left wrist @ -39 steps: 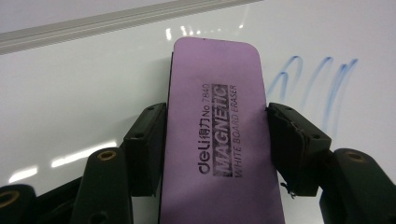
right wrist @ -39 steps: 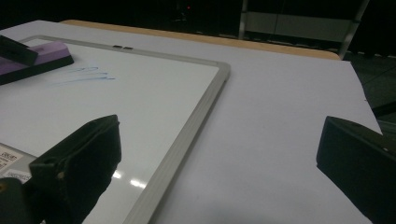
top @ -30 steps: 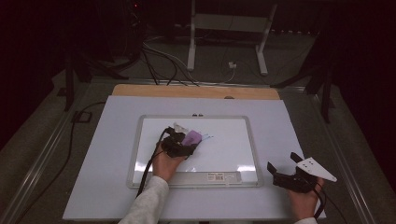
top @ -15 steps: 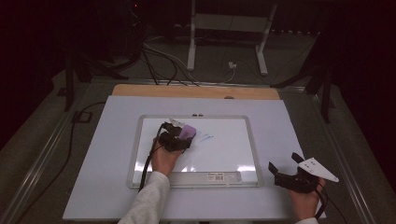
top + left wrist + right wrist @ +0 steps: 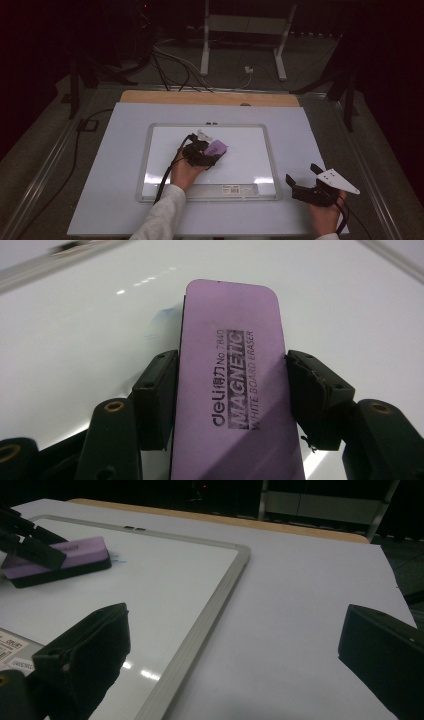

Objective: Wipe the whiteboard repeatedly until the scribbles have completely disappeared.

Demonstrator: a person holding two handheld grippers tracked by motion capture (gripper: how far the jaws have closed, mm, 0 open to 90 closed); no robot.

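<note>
The left gripper clamps a flat purple rectangular magnetic whiteboard eraser by its long sides. The eraser lies face down on the metal-framed whiteboard, near its middle, its long axis running straight out from the jaws, away from the hand. The right gripper, jaws wide apart and holding nothing, rests on the white table cover beside the whiteboard's right edge.

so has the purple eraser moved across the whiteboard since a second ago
Yes. In the high view the eraser, clamped in the left gripper, has slid right along the whiteboard, away from the board's left frame edge and toward its middle.
</note>
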